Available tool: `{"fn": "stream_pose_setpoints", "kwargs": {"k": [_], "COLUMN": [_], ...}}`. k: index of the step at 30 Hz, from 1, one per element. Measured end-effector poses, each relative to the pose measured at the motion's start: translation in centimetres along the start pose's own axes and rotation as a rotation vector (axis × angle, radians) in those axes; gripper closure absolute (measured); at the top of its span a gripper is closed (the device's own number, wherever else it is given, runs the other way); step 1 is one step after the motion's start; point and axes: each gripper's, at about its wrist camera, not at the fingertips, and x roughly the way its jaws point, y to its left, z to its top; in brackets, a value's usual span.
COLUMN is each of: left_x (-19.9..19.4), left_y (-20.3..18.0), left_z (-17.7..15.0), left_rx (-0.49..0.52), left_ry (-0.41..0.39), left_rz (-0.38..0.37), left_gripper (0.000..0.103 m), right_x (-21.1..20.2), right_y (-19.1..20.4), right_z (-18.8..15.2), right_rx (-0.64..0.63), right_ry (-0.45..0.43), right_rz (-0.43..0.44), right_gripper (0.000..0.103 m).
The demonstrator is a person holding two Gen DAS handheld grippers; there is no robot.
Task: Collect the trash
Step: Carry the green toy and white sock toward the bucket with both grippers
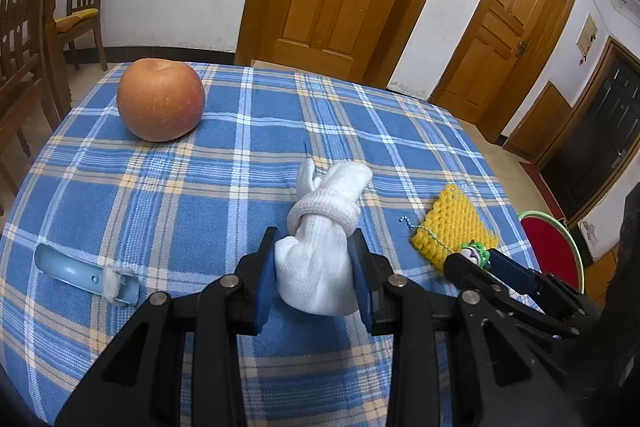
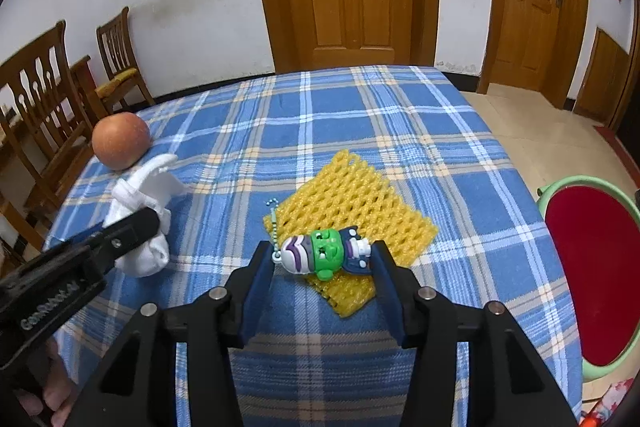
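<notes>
A table under a blue plaid cloth [image 2: 320, 115] fills both views, with wooden doors on the far wall and wooden chairs at about ten o'clock. A basin with a red inside [image 2: 592, 291] sits on the floor at three o'clock from the right gripper, and I judge it the likely place for the trash.

The left gripper [image 1: 316, 267] is nearly closed, its blue pads pressing both sides of a rolled white sock [image 1: 320, 247] that rests on the cloth. The grip looks firm, so that hand can simply hold level.

The right gripper [image 2: 324, 263] stands about half open around a small green toy figure [image 2: 324, 253] with a bead chain, which lies on a yellow foam net [image 2: 348, 203]. The left pad seems to touch the toy's head end, and the right pad sits just beside its feet; whether either truly presses I cannot tell.

To do this step well, the pads should meet the toy's hard body, not the chain at eleven o'clock, and stay above the net so the foam is not pinched along with it. Closing slowly keeps the rounded toy from squirting out.

An apple [image 1: 160, 99] sits at ten o'clock and a pale blue plastic piece [image 1: 80, 273] at nine o'clock from the left gripper, both well apart from the work.
</notes>
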Motion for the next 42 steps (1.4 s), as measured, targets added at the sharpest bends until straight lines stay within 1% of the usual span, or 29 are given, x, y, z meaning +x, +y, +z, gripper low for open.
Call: {"fn": "stream_pose_setpoints", "kwargs": {"k": [10,19,24,30,36,42], "left_x": [-0.2,-0.1,-0.2,-0.4,-0.3,-0.9], "left_y": [-0.4,-0.6,-0.9,-1.3,-1.8,-3.0], "left_z": [-0.1,-0.1,-0.1,-0.3,-0.4,-0.4], "left_rx": [0.007,0.014,0.026,0.041,0.052,0.061], "left_ry": [-0.009,-0.005,-0.013,-0.017,-0.010,-0.008], "left_rz": [-0.018,-0.033,-0.046,-0.054,-0.057,-0.074], "left_gripper": [0.069,0.069,0.069,0.069,0.069,0.069], "right_x": [-3.2,-6.0,-7.5,-8.8,-9.9,-10.8], "right_y": [-1.1,-2.3,-3.1,-4.6,-6.6,-9.4], "right_z": [-0.2,-0.3,-0.3,-0.5,-0.7,-1.3], "right_rx": [0.059,0.090,0.099,0.121,0.157,0.213], "right_ry": [-0.055,-0.096,-0.125,-0.147,-0.161,-0.173], "right_rz": [0.071,0.088,0.070,0.028,-0.006,-0.041], "right_gripper": [0.051,0.051,0.051,0.051,0.051,0.051]}}
